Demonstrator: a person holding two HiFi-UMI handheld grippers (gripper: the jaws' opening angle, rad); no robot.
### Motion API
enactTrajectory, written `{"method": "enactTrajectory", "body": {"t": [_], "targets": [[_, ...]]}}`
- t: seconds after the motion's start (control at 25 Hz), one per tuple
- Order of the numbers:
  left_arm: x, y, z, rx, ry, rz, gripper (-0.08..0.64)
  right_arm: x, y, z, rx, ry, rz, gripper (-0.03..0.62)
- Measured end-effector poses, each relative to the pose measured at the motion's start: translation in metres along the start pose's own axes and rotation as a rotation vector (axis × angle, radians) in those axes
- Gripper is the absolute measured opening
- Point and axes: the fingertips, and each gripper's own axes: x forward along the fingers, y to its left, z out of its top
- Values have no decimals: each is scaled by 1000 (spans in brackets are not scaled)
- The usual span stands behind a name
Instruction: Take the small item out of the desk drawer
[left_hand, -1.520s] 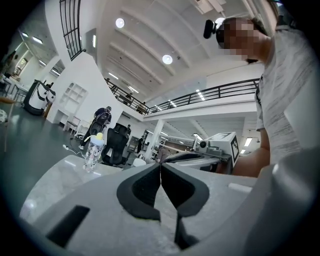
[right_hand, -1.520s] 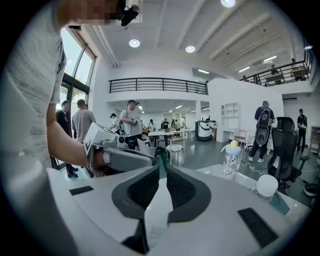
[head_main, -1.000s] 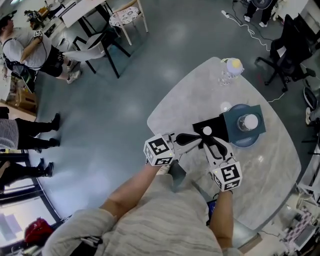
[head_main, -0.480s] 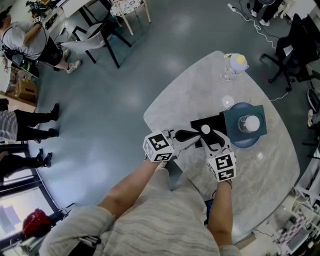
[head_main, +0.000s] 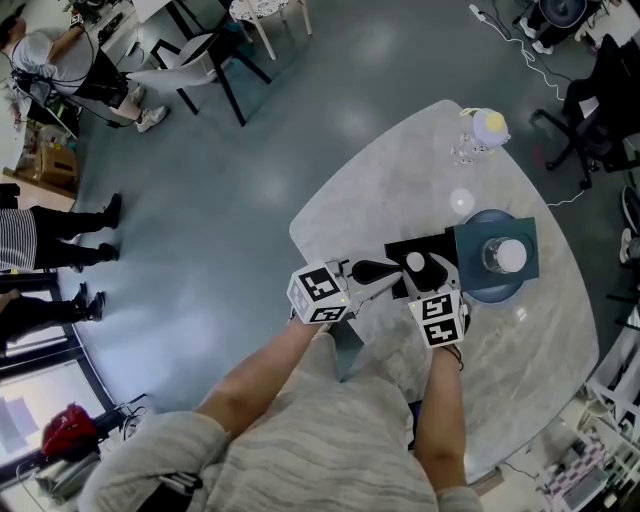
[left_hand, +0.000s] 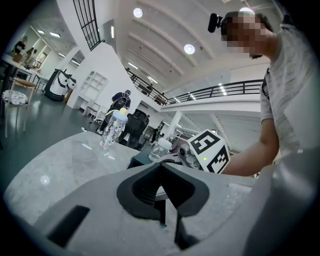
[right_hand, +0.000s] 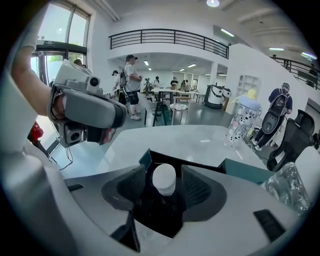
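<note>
The small white cylinder (right_hand: 164, 178) stands upright in the black drawer (head_main: 432, 246), squarely between the right gripper's (right_hand: 165, 196) wide, opening jaws. The left gripper (left_hand: 161, 170), pinched together, waits just left.

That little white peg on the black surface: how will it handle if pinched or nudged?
The white peg stands upright and narrow, so a side nudge probably tips it. Its round sides suggest it would roll once down. Small and smooth-looking, so likely light, perhaps slippery.
</note>
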Motion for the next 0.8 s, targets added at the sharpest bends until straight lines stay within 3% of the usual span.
{"method": "enactTrajectory", "body": {"t": [0.8], "targets": [[-11, 9, 1, -15, -13, 19, 17, 31, -5, -17, -54, 178, -55, 177]]}}
